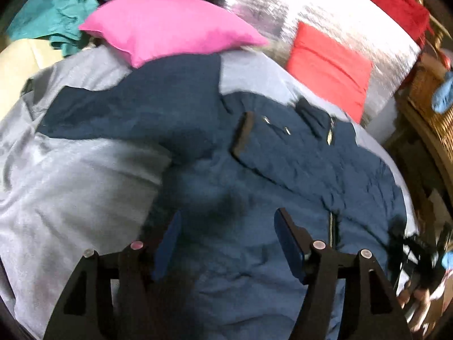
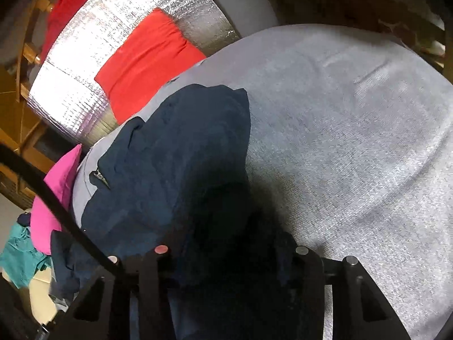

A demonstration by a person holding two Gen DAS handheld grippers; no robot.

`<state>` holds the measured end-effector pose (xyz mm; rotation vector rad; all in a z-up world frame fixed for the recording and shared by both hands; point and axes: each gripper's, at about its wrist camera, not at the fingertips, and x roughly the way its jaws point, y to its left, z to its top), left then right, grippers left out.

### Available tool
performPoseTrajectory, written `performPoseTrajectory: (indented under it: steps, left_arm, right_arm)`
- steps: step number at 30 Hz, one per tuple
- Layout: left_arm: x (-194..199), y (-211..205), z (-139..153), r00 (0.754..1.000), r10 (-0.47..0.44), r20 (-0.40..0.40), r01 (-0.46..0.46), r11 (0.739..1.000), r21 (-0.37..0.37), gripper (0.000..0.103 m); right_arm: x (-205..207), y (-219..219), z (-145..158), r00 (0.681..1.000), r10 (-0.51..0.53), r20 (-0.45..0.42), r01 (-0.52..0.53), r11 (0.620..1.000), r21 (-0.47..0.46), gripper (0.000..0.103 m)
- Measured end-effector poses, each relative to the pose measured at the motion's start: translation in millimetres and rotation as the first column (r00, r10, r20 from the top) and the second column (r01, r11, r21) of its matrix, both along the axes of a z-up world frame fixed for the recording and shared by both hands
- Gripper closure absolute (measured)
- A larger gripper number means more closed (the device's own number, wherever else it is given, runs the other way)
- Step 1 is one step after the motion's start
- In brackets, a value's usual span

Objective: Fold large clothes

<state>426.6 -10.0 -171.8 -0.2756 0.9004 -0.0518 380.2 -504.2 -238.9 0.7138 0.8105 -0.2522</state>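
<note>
A large navy blue jacket with zips and a flapped pocket lies spread on a grey sheet. One sleeve stretches out to the left. My left gripper is open and hovers just above the jacket's body, with nothing between its blue pads. In the right wrist view the same jacket rises bunched toward my right gripper, which is closed on a fold of its dark cloth; the fingertips are buried in the fabric and shadow.
A pink pillow lies at the far edge of the grey sheet. A red cushion rests on silver foil matting. Teal clothing is piled at the far left. Wicker furniture stands at the right.
</note>
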Motion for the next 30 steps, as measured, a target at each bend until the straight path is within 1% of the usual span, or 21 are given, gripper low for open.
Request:
performPoseTrajectory:
  steps: [2,3,4,5,6,8,9,12,16,18,21,23,27,30]
  left_arm:
    - [0,8,3,1.0,0.012,-0.009,-0.012,1.0,-0.012,0.034]
    - [0,15,5,1.0,0.01,-0.012,-0.011,0.999,-0.038,0.034]
    - [-2,21,8,1.0,0.014,-0.013,-0.014,0.999,-0.052,0.034]
    - [-2,25,9,1.0,0.022,-0.013,-0.023,0.998,-0.057,0.034]
    - [-4,31,11,0.999,0.032,-0.015,-0.033,0.998,-0.054,0.034]
    - [-6,43,13,0.999,0.043,-0.022,-0.044,0.998,-0.044,0.034]
    - [-7,47,14,0.999,0.045,-0.024,-0.046,0.998,-0.041,0.034]
    - [-15,66,17,0.998,0.057,-0.018,-0.058,0.998,-0.013,0.034]
    - [-25,89,20,0.997,0.078,-0.001,-0.078,0.996,0.052,0.034]
    - [-27,99,20,0.996,0.086,0.002,-0.086,0.994,0.062,0.034]
    - [-29,117,20,0.994,0.109,0.003,-0.109,0.992,0.061,0.034]
    - [-29,129,20,0.993,0.121,0.002,-0.121,0.991,0.054,0.034]
    - [-25,148,17,0.987,0.16,0.001,-0.159,0.985,0.06,0.034]
    - [-18,161,14,0.983,0.185,-0.01,-0.184,0.981,0.052,0.034]
  right_arm:
    - [-3,1,-1,1.0,-0.002,-0.016,0.002,1.0,-0.02,0.048]
    - [-6,2,0,1.0,-0.012,-0.028,0.011,1.0,-0.023,0.041]
    - [-11,3,3,0.999,-0.025,-0.036,0.024,0.999,-0.024,0.039]
    - [-17,4,7,0.998,-0.043,-0.04,0.042,0.999,-0.025,0.039]
    - [-25,7,15,0.997,-0.063,-0.032,0.062,0.998,-0.029,0.038]
    - [-41,16,31,0.997,-0.079,0.002,0.079,0.996,-0.037,0.033]
    - [-53,26,42,0.996,-0.088,0.035,0.089,0.995,-0.045,0.032]
    - [-69,51,55,0.993,-0.084,0.079,0.088,0.994,-0.058,0.029]
    - [-68,96,52,0.998,0.003,0.057,0.001,0.998,-0.061,0.029]
    - [-62,124,51,0.997,0.074,0.025,-0.071,0.993,-0.089,0.029]
    - [-56,159,50,0.988,0.157,-0.004,-0.156,0.978,-0.138,0.029]
    - [-53,177,48,0.977,0.211,-0.021,-0.211,0.967,-0.14,0.029]
    - [-49,204,48,0.959,0.282,-0.038,-0.284,0.947,-0.151,0.029]
    - [-44,213,45,0.95,0.311,-0.041,-0.313,0.939,-0.145,0.029]
